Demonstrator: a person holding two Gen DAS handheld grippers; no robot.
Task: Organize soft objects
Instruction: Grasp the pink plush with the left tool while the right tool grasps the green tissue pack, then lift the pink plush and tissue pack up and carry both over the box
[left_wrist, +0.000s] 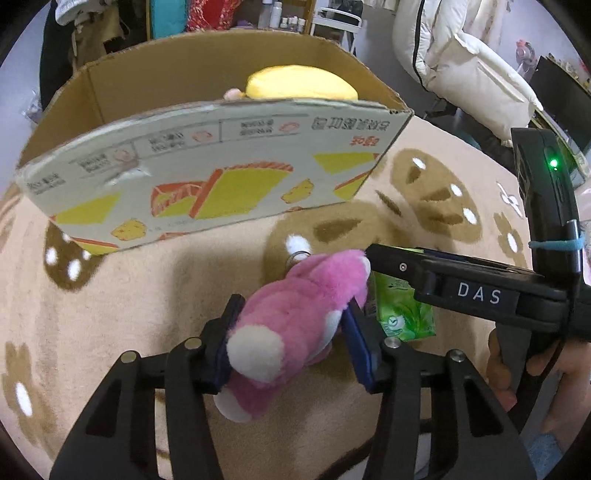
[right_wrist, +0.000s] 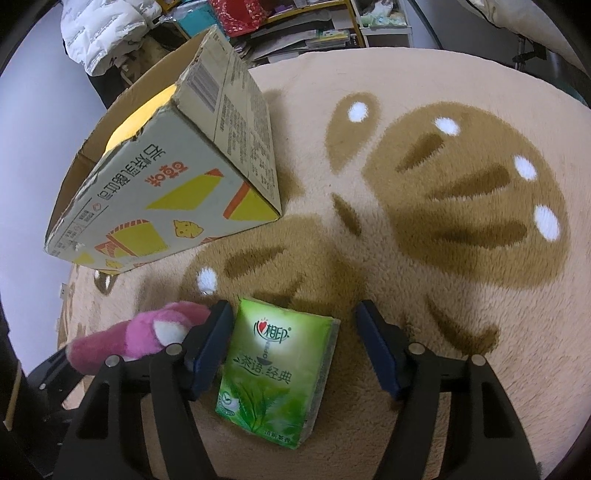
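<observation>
left wrist view: pink plush (left_wrist: 291, 325) pinched between pads of left gripper (left_wrist: 291, 332), jaws clamped on body, ready for lift to cardboard box (left_wrist: 221, 177) at 12 o'clock. yellow plush (left_wrist: 299, 86) already inside. right gripper (left_wrist: 373, 254) crowding at 3 o'clock.

right wrist view: green tissue pack (right_wrist: 277, 373) on rug (right_wrist: 443, 295), right gripper (right_wrist: 291, 347) fingers apart around it, far pad clear. box at 10 o'clock.

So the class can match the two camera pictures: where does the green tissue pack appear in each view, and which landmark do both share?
Left wrist view: green tissue pack right of centre, partly hidden behind the pink plush toy.
Right wrist view: bottom centre, flat on the blanket.
Shared landmark: the cardboard box.
</observation>
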